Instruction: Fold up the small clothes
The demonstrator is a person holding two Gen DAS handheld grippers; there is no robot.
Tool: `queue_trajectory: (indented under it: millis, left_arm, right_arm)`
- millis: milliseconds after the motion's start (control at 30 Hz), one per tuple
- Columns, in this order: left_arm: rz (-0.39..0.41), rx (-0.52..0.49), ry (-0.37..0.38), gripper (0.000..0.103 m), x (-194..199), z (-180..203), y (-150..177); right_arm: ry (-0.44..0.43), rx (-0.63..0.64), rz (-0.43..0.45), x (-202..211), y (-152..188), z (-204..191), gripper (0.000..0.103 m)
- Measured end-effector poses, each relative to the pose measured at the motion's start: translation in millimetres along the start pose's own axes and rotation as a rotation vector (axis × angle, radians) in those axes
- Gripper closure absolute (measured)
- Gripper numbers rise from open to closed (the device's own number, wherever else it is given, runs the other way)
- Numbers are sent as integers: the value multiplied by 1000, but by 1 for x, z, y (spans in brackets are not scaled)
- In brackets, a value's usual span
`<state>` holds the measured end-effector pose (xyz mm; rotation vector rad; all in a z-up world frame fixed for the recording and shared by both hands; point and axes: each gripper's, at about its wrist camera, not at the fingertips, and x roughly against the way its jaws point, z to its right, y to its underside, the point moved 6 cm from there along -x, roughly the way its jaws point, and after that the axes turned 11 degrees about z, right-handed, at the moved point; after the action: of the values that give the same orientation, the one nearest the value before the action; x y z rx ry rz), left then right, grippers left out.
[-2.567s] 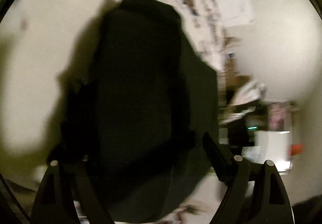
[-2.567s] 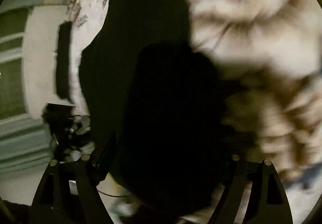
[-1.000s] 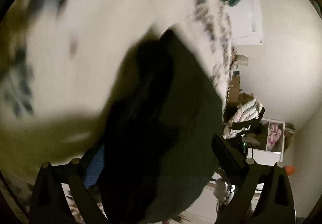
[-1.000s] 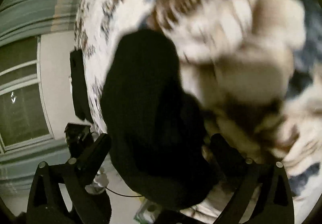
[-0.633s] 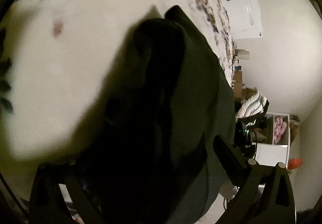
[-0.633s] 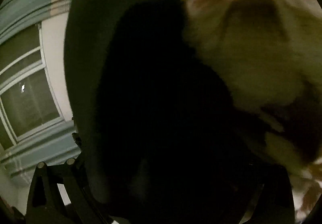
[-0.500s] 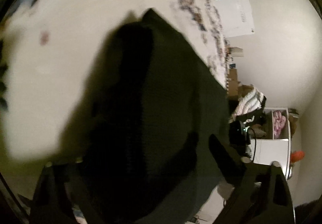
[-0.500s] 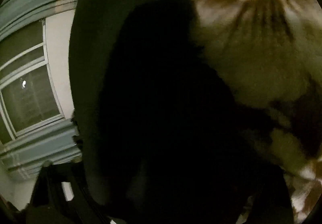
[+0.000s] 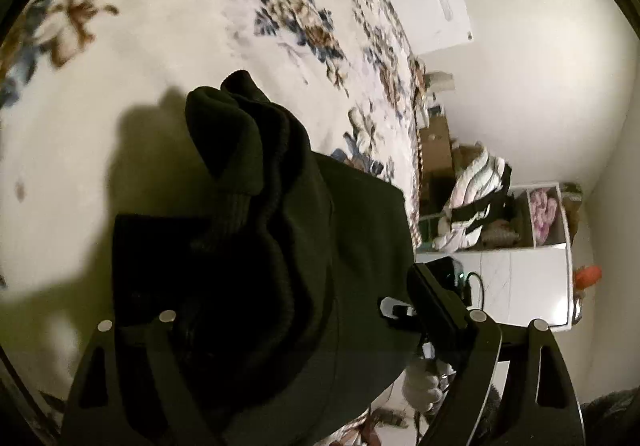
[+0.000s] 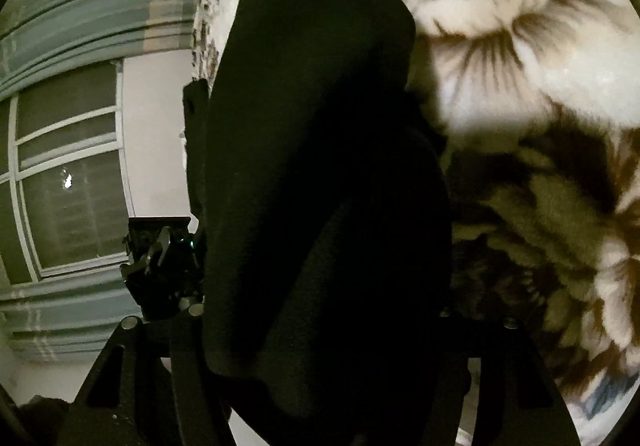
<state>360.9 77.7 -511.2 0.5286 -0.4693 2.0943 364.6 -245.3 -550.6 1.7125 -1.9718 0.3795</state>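
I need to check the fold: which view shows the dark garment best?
The left wrist view: the dark garment shows its bunched folds and ribbed edge on the bedspread. The right wrist view gives only a featureless black mass.

garment (image 9: 256,230): dark knit cloth, matt, ribbed cuff
bedspread (image 9: 168,29): soft flowered cloth, matt
blanket (image 10: 520,57): fuzzy plush, rough
fingers (image 9: 436,310): black plastic, smooth, metal rivets

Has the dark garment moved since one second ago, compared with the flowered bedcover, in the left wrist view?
Yes. The dark garment has shifted left against the flowered bedcover.
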Motion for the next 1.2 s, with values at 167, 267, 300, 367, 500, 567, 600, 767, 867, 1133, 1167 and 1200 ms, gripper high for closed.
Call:
queue_trajectory:
  millis: [167,267,300,367,500,567,600,767,867,1133,1167,1200]
  left_arm:
    - [-189,-119,-228,17,-38,-47,14]
    - [-184,-100,-182,8,-52,-55,14]
    - [-167,-82,-164,8,-56,-54,11]
    - [-145,-82,-134,8,-62,-48,10]
    - [-117,-121,-50,31,-59,-22,6]
    - [-122,-130,-42,40,-57,-14,4]
    - [-123,-112,-27,40,-56,-10,2]
    - [-130,-133,0,40,-58,17,-15]
    - [-127,-162,40,40,-60,41,-35]
    - [-133,-267,90,40,-82,91,-86]
    - [-141,-280,79,40,-89,92,-90]
    - [-154,-298,55,40,-94,88,-91]
  right_arm:
    - [180,18,-35,-5,-1,25,26]
    - [183,45,-48,-11,0,27,11]
    - [180,40,-60,-15,1,29,10]
    - [155,10,-73,-21,3,32,10]
    - [101,15,-16,-31,4,18,29]
    - [97,36,8,-26,7,9,35]
    - [94,31,22,-22,10,6,37]
    - [61,-6,78,-10,17,-4,39]
    - [32,-27,127,-2,14,-13,39]
    - [-31,-20,245,42,-39,-36,40]
    - [-19,-18,254,43,-49,-38,40]
    - [-4,-11,256,43,-55,-38,40]
